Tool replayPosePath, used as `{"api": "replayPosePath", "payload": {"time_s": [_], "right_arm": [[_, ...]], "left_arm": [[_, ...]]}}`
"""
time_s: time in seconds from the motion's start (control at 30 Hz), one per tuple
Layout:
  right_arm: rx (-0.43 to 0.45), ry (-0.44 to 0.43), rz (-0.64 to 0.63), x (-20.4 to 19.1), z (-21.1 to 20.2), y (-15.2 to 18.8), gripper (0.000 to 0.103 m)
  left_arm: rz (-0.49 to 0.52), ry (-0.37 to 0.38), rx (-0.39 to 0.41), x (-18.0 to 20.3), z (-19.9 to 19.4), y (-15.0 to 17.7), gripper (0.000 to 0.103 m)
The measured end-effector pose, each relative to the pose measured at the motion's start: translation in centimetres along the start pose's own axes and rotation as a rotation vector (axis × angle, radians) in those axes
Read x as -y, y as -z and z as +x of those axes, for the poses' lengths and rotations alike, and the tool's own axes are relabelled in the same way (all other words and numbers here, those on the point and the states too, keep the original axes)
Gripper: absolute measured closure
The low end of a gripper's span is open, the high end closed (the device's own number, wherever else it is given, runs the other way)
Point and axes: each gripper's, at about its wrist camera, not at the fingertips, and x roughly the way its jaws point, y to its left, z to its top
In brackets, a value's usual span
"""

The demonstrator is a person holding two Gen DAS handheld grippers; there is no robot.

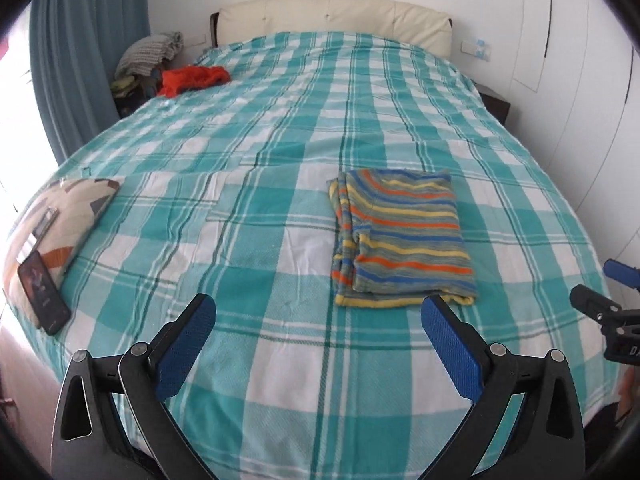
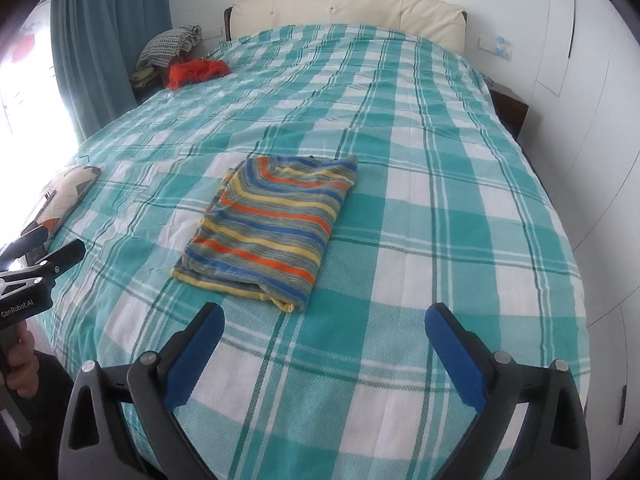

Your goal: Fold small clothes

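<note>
A folded striped garment [image 1: 402, 236], with blue, orange and yellow stripes, lies flat on the teal-and-white checked bedspread [image 1: 248, 152]. It also shows in the right wrist view [image 2: 268, 232]. My left gripper [image 1: 320, 312] is open and empty, held above the bed, near the garment's front edge. My right gripper [image 2: 324, 320] is open and empty, in front and to the right of the garment. A crumpled red garment [image 1: 192, 78] lies at the far left of the bed, also seen in the right wrist view [image 2: 196, 72].
A patterned cushion [image 1: 60, 216] with a dark phone [image 1: 43, 292] on it lies at the bed's left edge. A cream headboard [image 1: 332, 20] stands at the back. Blue curtains [image 1: 80, 40] hang left; white wardrobe doors [image 2: 592, 120] stand right. Clothes are piled on a nightstand [image 1: 148, 56].
</note>
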Motion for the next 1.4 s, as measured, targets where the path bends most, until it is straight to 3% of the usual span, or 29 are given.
{"api": "replayPosePath", "payload": {"time_s": [0.13, 0.27, 0.63, 0.8, 1.0, 1.4], "right_arm": [[0.019, 0.061, 0.018, -0.9, -4.1, 1.7, 0.003], [0.002, 0.073, 0.036, -1.9, -6.6, 4.0, 0.003], [-0.026, 0.064, 0.020, -5.0, -12.6, 7.0, 0.003], [-0.014, 0.056, 0.014, -6.1, -15.3, 8.0, 0.003], [-0.002, 0.077, 0.013, -6.0, -16.5, 8.1, 0.003], [0.006, 0.116, 0.023, -4.8, -16.8, 8.6, 0.003]], "left_arm": [[0.004, -0.074, -0.101, 1.0, -2.3, 2.0, 0.000], [0.064, -0.145, -0.096, 2.3, -4.8, 4.2, 0.000], [0.136, -0.148, -0.088, 3.0, -11.5, 7.3, 0.000], [0.105, -0.126, -0.065, 2.8, -13.8, 7.5, 0.000], [0.105, -0.126, -0.034, 4.0, -14.0, 6.5, 0.000], [0.075, -0.031, -0.040, 4.5, -14.0, 6.7, 0.000]]}}
